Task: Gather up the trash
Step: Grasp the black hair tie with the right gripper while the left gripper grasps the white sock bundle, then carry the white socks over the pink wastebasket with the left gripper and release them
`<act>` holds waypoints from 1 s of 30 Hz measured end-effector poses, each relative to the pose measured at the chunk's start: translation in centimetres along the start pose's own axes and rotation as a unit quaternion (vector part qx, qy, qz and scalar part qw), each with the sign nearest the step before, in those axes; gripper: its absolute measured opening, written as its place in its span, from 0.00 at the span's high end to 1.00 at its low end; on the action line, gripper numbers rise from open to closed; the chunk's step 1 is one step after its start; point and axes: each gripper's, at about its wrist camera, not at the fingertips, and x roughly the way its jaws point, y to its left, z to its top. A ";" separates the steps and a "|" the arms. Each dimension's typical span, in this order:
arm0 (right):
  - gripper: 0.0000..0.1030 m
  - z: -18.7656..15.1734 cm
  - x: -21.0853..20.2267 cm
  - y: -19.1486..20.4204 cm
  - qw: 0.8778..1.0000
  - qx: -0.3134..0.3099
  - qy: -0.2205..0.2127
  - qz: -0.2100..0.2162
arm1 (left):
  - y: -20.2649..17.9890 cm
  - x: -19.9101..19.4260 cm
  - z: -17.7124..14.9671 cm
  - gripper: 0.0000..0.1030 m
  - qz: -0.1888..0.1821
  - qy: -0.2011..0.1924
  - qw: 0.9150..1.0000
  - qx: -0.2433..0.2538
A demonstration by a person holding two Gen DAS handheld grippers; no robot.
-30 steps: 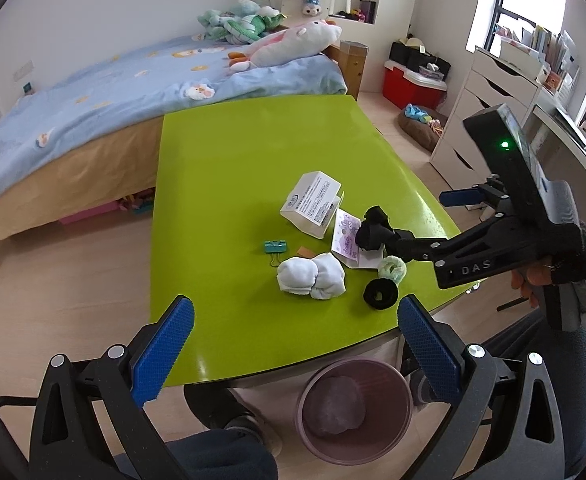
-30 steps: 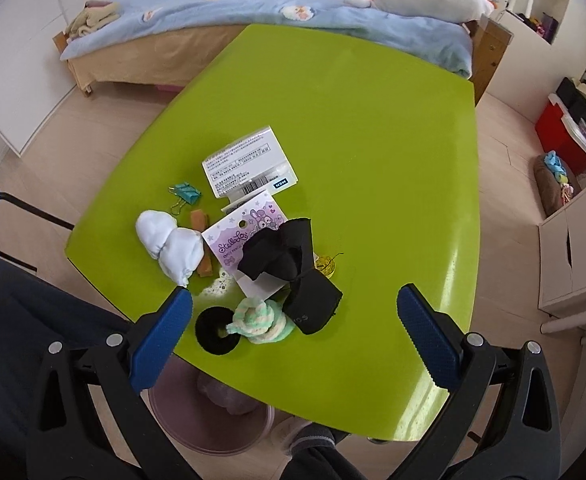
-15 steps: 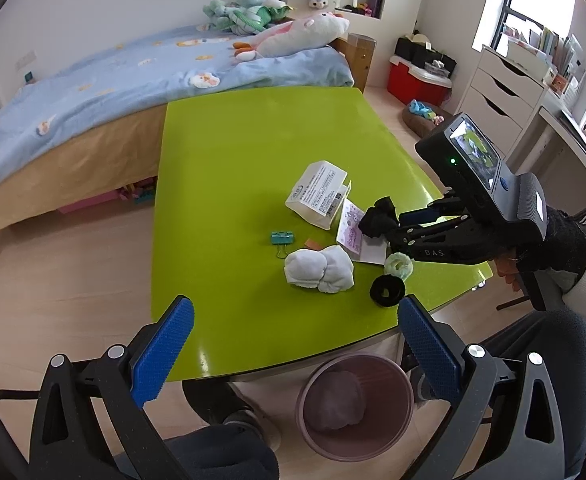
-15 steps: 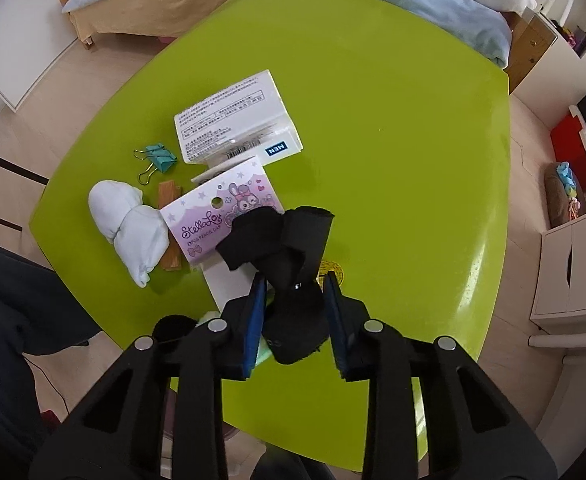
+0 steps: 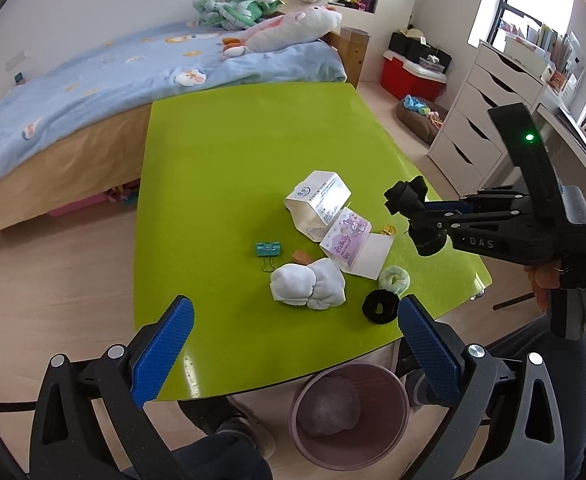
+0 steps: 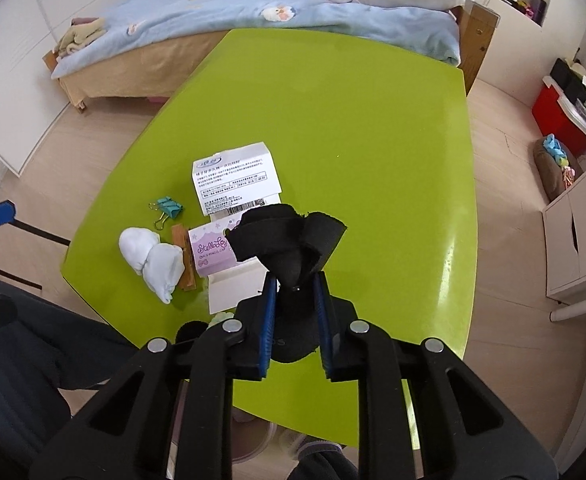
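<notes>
My right gripper (image 6: 295,280) is shut on a black cloth (image 6: 289,236) and holds it above the green table (image 6: 353,120); it also shows in the left wrist view (image 5: 417,216). On the table lie a white box (image 5: 319,200), a purple card (image 5: 351,240), white socks (image 5: 309,286), a green scrunchie (image 5: 394,278), a black scrunchie (image 5: 380,307), a teal binder clip (image 5: 269,249) and a small orange piece (image 5: 302,257). My left gripper (image 5: 293,344) is open and empty over the table's near edge. A pink bin (image 5: 349,412) stands on the floor below it.
A bed (image 5: 93,92) with plush toys runs behind the table. White drawers (image 5: 481,128) and a red box (image 5: 411,76) stand at the right. A person's legs (image 6: 33,344) are at the table's near edge.
My right gripper closed on the black cloth and lifted it off the table. The left gripper stayed open and shifted only slightly.
</notes>
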 end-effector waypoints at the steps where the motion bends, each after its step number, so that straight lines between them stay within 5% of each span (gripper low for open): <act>1: 0.82 -0.1 -0.4 -0.2 1.000 0.010 -0.004 0.004 | 0.0 0.3 0.1 0.05 -0.001 0.003 1.000 0.000; 23: 0.82 -4.1 -2.0 -0.8 0.998 0.063 -0.009 0.029 | 0.2 11.9 1.3 0.07 0.000 0.122 0.992 -0.037; 30: 0.82 -4.1 -1.8 -0.8 0.998 0.063 -0.008 0.030 | 0.5 11.4 1.2 0.53 -0.011 0.108 0.993 -0.045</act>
